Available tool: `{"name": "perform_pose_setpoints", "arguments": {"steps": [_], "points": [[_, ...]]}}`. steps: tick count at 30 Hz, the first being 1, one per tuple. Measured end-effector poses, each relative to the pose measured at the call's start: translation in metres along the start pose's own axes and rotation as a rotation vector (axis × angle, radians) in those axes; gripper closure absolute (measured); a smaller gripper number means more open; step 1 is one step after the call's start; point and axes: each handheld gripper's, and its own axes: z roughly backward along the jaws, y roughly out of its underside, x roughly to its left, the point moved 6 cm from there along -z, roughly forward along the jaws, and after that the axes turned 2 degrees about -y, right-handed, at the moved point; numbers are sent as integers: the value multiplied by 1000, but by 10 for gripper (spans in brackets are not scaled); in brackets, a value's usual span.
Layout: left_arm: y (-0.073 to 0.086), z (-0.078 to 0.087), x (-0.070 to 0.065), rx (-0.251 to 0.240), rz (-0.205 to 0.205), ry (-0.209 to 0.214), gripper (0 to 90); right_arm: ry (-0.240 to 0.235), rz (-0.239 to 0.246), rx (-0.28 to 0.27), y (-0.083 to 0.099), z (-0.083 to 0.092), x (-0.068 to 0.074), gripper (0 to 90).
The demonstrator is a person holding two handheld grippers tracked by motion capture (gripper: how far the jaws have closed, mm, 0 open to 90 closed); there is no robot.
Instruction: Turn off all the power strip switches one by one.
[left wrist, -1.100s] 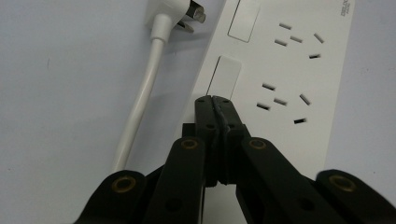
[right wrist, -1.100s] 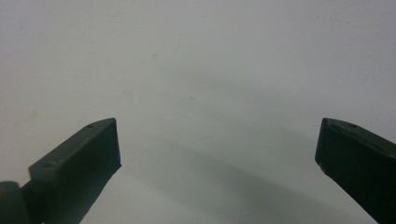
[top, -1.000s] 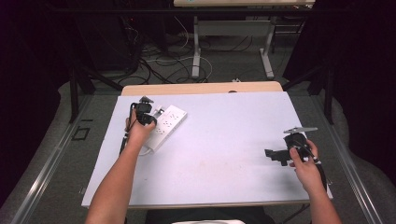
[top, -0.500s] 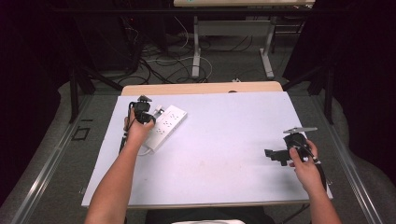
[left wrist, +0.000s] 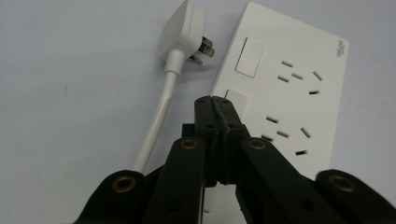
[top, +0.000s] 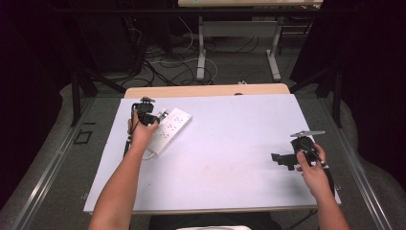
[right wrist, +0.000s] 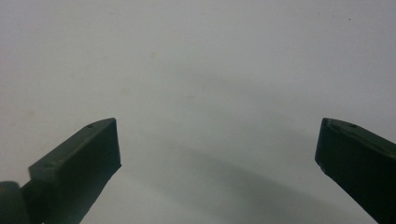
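A white power strip [top: 171, 128] lies at the table's left rear; its sockets and switches [left wrist: 285, 93] face up. Its white plug [left wrist: 183, 33] rests on the table beside the strip, prongs toward it, with the cable [left wrist: 156, 123] running back under my jaws. My left gripper [top: 146, 114] [left wrist: 215, 101] hovers over the strip's near left edge with its jaws pressed together and nothing visible between them. My right gripper [top: 281, 160] [right wrist: 217, 144] is at the table's right front, jaws wide apart over bare tabletop.
The pale table [top: 230, 143] has a wooden strip along its far edge [top: 206, 90]. Beyond it are desk legs and tangled floor cables [top: 182, 62]. A metal rail [top: 48, 167] runs along the floor at the left.
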Motion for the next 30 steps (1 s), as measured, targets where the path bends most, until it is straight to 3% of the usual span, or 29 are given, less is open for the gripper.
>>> {"name": "perform_pose_setpoints", "arguments": {"steps": [10,30], "points": [[-4,-6,-5,-42,1,26,900,-2,0,-1,0,0,0,0],[-14,-14,-21,-39,-14,29,900,-1,-1,-2,1,1,-1,0]]}}
